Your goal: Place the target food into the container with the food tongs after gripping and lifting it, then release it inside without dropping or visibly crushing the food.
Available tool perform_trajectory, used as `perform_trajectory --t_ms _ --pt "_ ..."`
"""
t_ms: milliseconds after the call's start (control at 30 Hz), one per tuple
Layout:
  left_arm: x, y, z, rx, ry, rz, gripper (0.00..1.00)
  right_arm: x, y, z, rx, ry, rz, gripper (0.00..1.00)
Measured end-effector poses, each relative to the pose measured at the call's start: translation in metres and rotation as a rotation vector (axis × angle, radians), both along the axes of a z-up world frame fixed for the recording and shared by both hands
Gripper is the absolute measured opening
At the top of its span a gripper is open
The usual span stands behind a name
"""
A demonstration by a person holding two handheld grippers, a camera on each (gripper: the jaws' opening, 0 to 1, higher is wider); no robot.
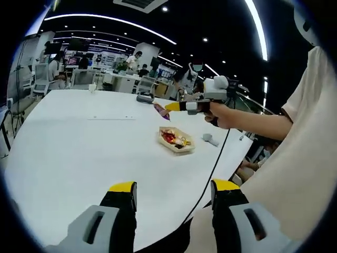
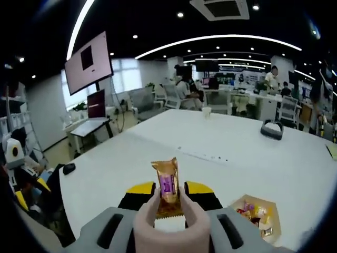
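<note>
White table: its broad top is lying mostly bare, its curved near edge running past the left gripper's jaws. A dark cable is trailing across the table's right-hand part toward the near edge. A small grey object is resting just beside the container, and a dark rounded item is sitting well apart toward the far side. A paper cup is standing near the far edge. Desks, chairs and seated people are filling the room beyond; a wall screen is hanging at the left in the right gripper view.

Container: a shallow tan tray is sitting on the table, already holding several wrapped sweets in red and yellow. Nothing is standing over it.

Left gripper: its yellow-tipped jaws are standing wide apart, holding nothing, above the near table edge.

Right gripper: its jaws are pressing on a pair of pink food tongs, whose tips are pinching a gold-wrapped candy with a purple label, upright and clear of the table. In the left gripper view this gripper, in a person's hand, is hovering beyond the container, apart from it.

Open table is lying on all sides of the tray.
</note>
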State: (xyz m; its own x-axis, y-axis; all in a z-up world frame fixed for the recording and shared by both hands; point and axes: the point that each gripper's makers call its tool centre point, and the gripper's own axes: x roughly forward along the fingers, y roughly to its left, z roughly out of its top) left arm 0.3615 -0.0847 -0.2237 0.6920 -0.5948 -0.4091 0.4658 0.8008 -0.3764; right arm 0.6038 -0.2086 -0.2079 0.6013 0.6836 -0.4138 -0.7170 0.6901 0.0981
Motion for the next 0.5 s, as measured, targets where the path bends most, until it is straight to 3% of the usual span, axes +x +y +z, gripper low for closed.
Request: perform_trajectory --t_ms 500 --pt "0.013 -0.017 0.002 0.001 -0.005 -0.055 0.56 0.018 -0.058 0.003 -0.006 -0.007 -0.119 0.21"
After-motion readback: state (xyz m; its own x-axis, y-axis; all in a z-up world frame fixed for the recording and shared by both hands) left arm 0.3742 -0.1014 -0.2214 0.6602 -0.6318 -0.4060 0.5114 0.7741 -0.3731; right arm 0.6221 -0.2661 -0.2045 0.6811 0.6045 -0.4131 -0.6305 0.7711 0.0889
